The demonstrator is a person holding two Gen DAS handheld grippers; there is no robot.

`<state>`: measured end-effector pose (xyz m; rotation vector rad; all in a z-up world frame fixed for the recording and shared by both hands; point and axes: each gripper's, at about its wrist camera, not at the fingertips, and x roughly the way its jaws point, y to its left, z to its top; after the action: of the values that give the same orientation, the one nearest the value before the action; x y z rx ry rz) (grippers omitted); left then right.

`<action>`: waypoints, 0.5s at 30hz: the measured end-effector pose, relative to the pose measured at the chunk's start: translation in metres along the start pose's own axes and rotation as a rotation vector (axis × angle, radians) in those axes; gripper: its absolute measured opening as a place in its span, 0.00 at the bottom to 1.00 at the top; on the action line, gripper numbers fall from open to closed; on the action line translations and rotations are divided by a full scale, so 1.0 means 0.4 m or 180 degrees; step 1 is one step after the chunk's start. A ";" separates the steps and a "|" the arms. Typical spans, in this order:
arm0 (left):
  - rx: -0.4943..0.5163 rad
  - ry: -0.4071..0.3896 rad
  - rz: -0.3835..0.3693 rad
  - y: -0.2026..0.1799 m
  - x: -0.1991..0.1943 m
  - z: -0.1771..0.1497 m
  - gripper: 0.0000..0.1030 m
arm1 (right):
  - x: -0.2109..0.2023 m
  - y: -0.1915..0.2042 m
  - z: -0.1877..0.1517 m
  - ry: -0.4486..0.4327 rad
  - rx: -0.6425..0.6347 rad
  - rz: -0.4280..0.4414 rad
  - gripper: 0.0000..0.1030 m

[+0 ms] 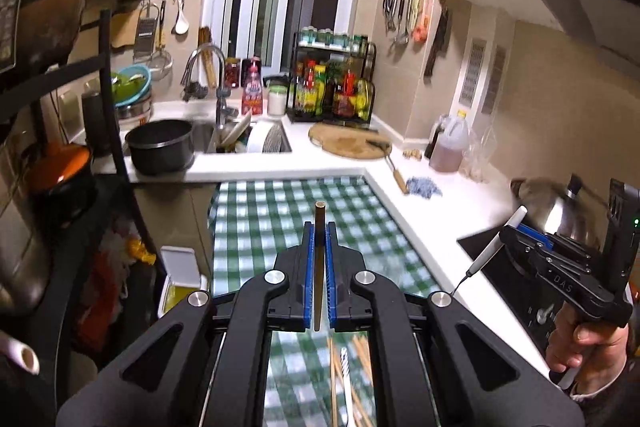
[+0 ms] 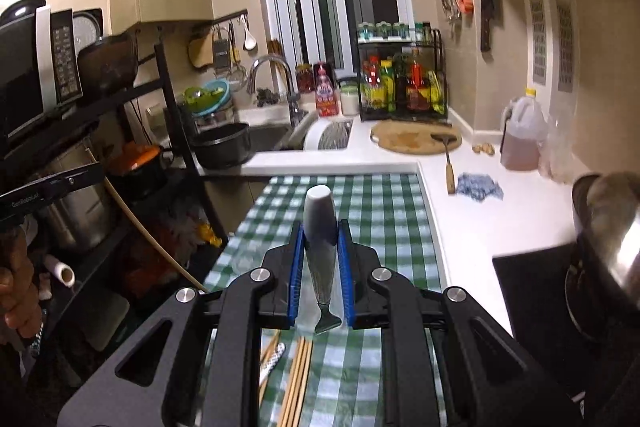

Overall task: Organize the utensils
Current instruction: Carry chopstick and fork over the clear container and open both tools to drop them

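The left gripper is pinching a single chopstick at the centre of its frame, pads pressed onto it, probably to carry it off for sorting. The right gripper is clamping a white-handled utensil upright, handle poking upward. More chopsticks are lying on the checked surface at the bottom of the frame, below both grippers.

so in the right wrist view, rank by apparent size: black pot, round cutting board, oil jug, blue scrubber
1. black pot and round cutting board: look alike in spread, not ranked.
2. oil jug: smaller.
3. blue scrubber: smallest, though it lies nearer the camera than the other three.
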<state>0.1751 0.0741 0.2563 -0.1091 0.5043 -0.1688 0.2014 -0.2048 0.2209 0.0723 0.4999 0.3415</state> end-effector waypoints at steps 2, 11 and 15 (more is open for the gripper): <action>-0.0032 -0.0045 -0.0027 0.002 0.011 0.030 0.05 | 0.015 0.002 0.042 -0.0064 -0.0005 0.0026 0.16; -0.0128 -0.0028 -0.0095 0.008 0.125 0.070 0.05 | 0.140 0.010 0.103 -0.0059 -0.0022 0.0174 0.16; -0.0167 0.0127 -0.0122 0.021 0.194 0.049 0.05 | 0.212 0.012 0.073 0.0066 -0.0013 0.0224 0.16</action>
<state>0.2528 0.0689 0.2354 -0.1669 0.5467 -0.1956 0.2840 -0.1713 0.2085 0.0825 0.5178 0.4124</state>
